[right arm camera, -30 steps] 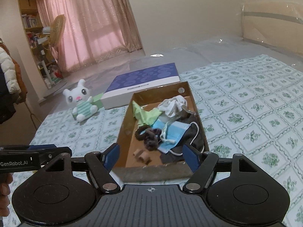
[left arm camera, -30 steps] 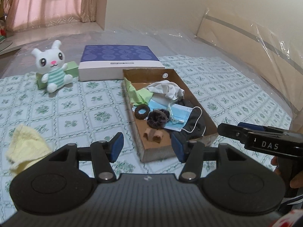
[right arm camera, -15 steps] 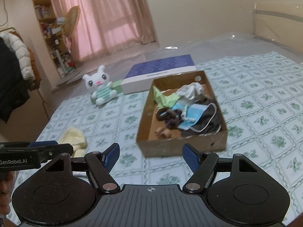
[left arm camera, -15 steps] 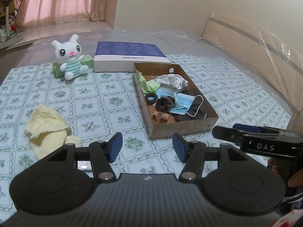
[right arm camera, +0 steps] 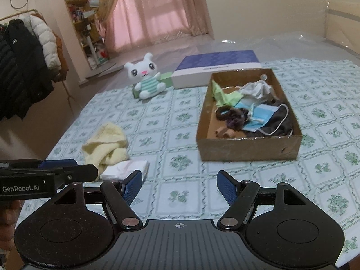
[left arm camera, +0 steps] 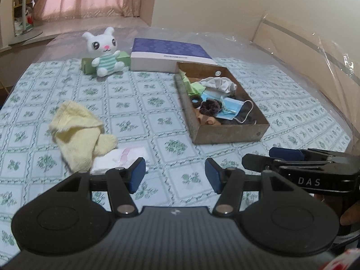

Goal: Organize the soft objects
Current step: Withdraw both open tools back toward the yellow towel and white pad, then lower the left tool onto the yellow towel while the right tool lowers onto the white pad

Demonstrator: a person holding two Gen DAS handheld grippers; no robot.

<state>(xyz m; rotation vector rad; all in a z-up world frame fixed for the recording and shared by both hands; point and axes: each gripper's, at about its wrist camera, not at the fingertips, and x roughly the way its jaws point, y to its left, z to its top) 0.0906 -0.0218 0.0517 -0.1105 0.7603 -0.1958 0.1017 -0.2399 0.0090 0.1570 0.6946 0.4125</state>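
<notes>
My left fingers: wide apart, empty, over the bed.
My right fingers: wide apart, empty.
Cardboard box: holds masks, scrunchies, cloths.
Yellow towel: beside my left fingers.

The bed is viewed obliquely downward from low over its near end by both fisheye cameras, each mounted behind its own hand-held gripper. The left view is aimed toward the headboard side; the right view is turned more toward the curtains. The cardboard box, yellow towel and plush rabbit are shared by both.
</notes>
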